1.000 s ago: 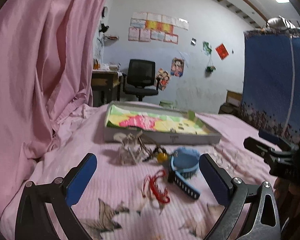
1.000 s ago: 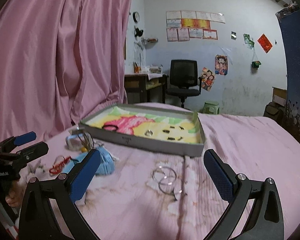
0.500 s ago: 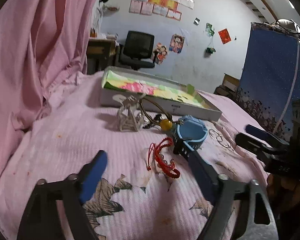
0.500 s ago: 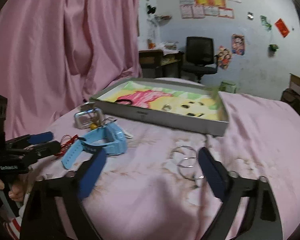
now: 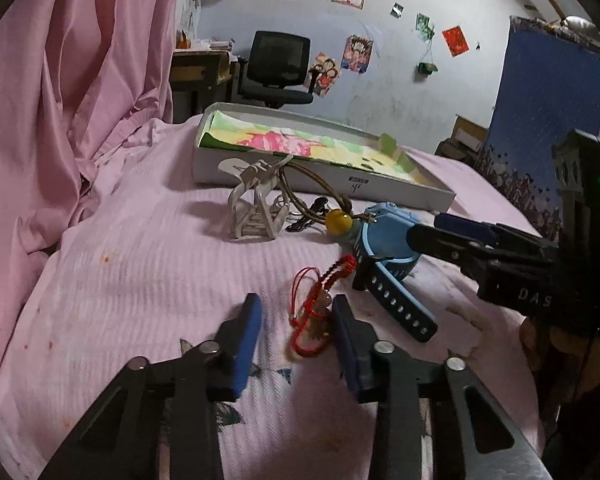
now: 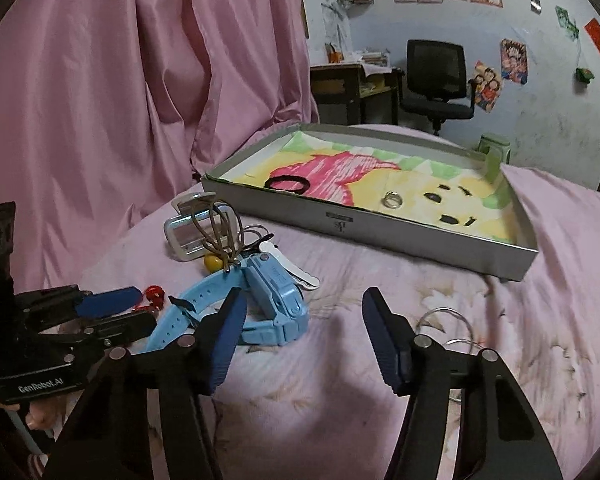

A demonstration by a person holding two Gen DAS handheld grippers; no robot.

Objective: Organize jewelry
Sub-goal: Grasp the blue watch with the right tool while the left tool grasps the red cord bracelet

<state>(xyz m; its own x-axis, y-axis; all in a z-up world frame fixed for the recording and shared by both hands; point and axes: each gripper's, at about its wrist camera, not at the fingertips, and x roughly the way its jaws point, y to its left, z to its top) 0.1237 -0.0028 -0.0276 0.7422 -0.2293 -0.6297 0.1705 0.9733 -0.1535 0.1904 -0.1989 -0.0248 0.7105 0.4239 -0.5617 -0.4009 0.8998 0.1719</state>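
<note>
A red string bracelet point(image 5: 316, 312) lies on the pink bedspread between the pads of my left gripper point(image 5: 296, 320). It touches the right pad, and the jaws stand narrow but open around it. Just behind it lies a blue watch point(image 5: 388, 240), and my right gripper point(image 5: 424, 234) reaches in from the right above it. In the right wrist view my right gripper point(image 6: 304, 320) is half open and empty, close to the blue watch point(image 6: 268, 304). The left gripper point(image 6: 140, 308) is low at the left by the bracelet point(image 6: 154, 294).
A grey box point(image 6: 340, 220) with a coloured drawing inside holds a black hair tie point(image 6: 286, 184) and a ring point(image 6: 392, 200). A clear hair clip point(image 5: 256, 208), a cord with a yellow bead point(image 5: 339, 220) and loose metal rings point(image 6: 444, 320) lie on the bed. Pink curtain at left.
My left gripper has moved forward and down over the red bracelet and its jaws have narrowed around it. My right gripper has swung left toward the watch and narrowed too.
</note>
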